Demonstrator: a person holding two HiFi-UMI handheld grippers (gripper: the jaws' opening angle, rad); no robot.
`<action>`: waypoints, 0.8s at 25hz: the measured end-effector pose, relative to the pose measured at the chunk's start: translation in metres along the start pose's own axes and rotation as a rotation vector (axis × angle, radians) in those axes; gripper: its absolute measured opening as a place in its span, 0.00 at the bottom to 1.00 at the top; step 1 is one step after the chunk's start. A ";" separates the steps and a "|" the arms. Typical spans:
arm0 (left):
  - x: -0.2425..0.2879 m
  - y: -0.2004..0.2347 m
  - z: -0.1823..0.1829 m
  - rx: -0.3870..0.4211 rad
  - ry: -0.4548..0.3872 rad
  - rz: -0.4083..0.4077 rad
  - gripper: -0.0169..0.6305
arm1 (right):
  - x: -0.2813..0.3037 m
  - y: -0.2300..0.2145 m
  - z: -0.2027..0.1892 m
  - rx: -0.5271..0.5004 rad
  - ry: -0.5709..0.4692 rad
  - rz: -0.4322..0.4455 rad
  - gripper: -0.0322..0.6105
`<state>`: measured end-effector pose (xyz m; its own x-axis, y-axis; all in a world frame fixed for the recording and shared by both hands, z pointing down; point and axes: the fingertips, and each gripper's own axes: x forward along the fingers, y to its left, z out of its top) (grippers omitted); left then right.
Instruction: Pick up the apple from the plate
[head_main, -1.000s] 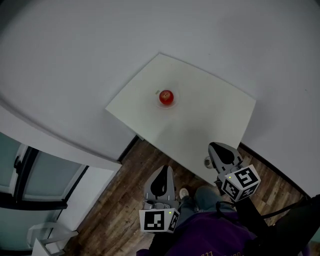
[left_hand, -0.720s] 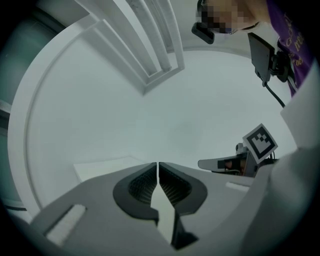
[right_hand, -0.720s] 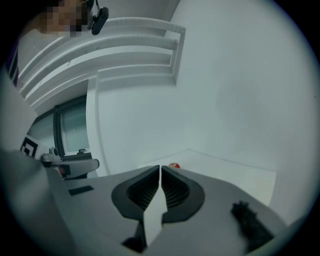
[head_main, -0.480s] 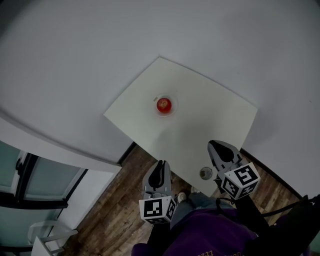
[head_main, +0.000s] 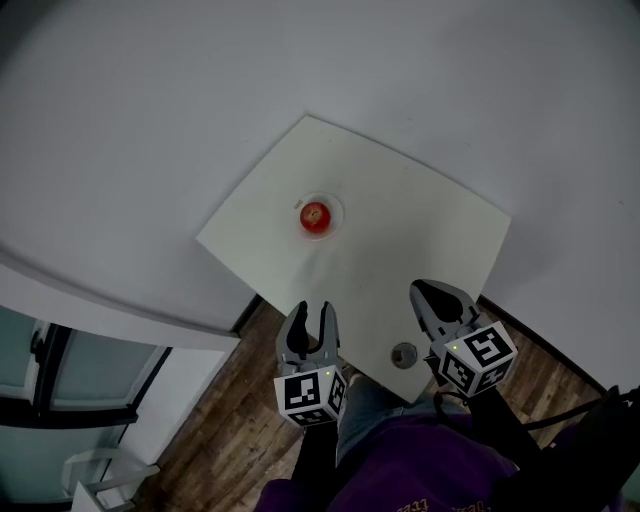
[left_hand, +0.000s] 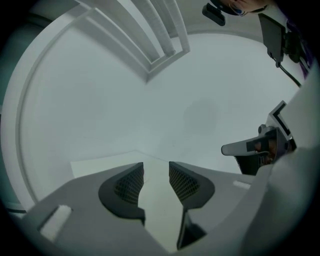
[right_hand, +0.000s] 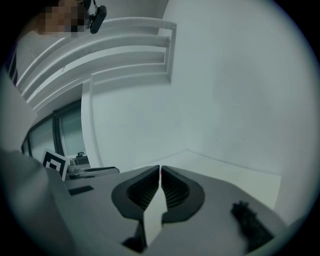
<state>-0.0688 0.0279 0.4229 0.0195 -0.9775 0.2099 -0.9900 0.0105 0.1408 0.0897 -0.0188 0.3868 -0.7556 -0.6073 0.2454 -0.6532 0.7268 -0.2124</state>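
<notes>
Apple (head_main: 315, 216), red and round, sits in the middle of a small pale plate (head_main: 337, 209), and the plate rests on the far left part of a white square table (head_main: 420, 220) that stands in a corner of white walls. Nothing touches the fruit, and both grippers are well apart from it on the near side of the table. The left gripper (head_main: 312, 310) hovers at the table's near left edge, pointing towards the apple. Its jaws have just been opening and now stand apart, and the left gripper view (left_hand: 156, 172) shows only bare tabletop in the gap between the ribbed pads. The right gripper (head_main: 425, 292) hangs over the near right part of the table with its jaws closed together, tips meeting on nothing, as the right gripper view (right_hand: 160, 172) shows. A small round dark object (head_main: 404, 354), too small to identify, lies on the table near its front edge, just beside the right gripper. Each gripper carries a cube with square markers, the left cube (head_main: 310, 393) and the right cube (head_main: 478, 358) both nearest the person. A purple garment (head_main: 420, 480) shows at the bottom of the head view, above a brown wooden floor (head_main: 230, 430), and a glazed panel (head_main: 60, 370) stands at the left.
</notes>
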 end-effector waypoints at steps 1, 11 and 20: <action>0.004 0.001 0.001 0.003 0.001 -0.001 0.26 | 0.002 -0.001 0.000 0.003 0.002 -0.002 0.07; 0.060 0.023 0.005 0.034 0.042 -0.060 0.29 | 0.038 -0.012 0.009 0.030 0.003 -0.050 0.07; 0.118 0.039 -0.012 0.058 0.096 -0.088 0.36 | 0.059 -0.022 0.003 0.054 0.021 -0.091 0.07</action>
<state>-0.1039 -0.0844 0.4646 0.1176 -0.9493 0.2915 -0.9902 -0.0898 0.1073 0.0594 -0.0714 0.4032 -0.6924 -0.6625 0.2856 -0.7210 0.6504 -0.2391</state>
